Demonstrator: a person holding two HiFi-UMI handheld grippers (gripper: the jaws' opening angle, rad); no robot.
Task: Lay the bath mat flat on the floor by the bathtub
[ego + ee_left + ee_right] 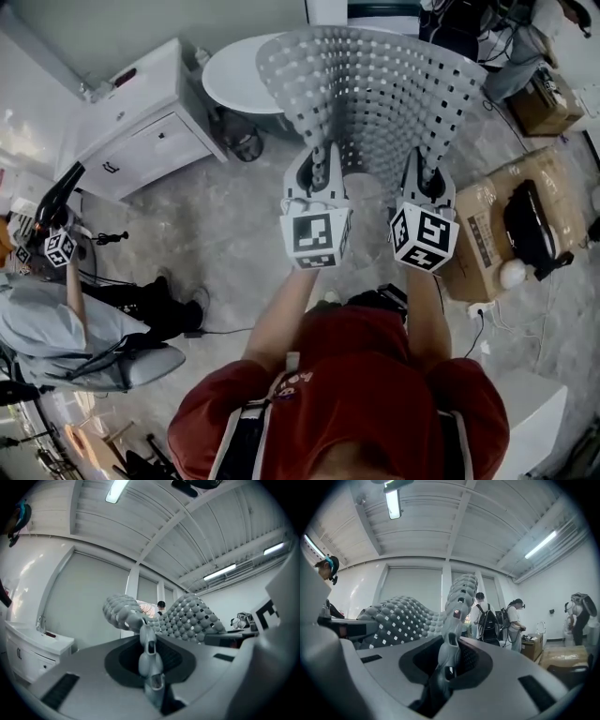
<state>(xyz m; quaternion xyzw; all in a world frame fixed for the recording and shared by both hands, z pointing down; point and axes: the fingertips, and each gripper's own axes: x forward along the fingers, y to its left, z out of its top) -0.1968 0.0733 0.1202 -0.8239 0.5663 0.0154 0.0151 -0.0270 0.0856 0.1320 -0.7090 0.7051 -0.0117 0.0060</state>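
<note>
Left gripper (324,155), right gripper (424,161), each clamped on bath mat (375,84), mat fanning out beyond

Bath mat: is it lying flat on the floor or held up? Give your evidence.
Held up: the bath mat curves in the air, its near edge pinched by the left claw and right claw.

I reach both arms out in front of me, forearms (281,314) bare and roughly parallel, with the two claws level and a little apart. My left claw (323,161) has its jaws pinched tight on the near edge of the bath mat (375,84). My right claw (422,167) grips that same edge the same way.
</note>
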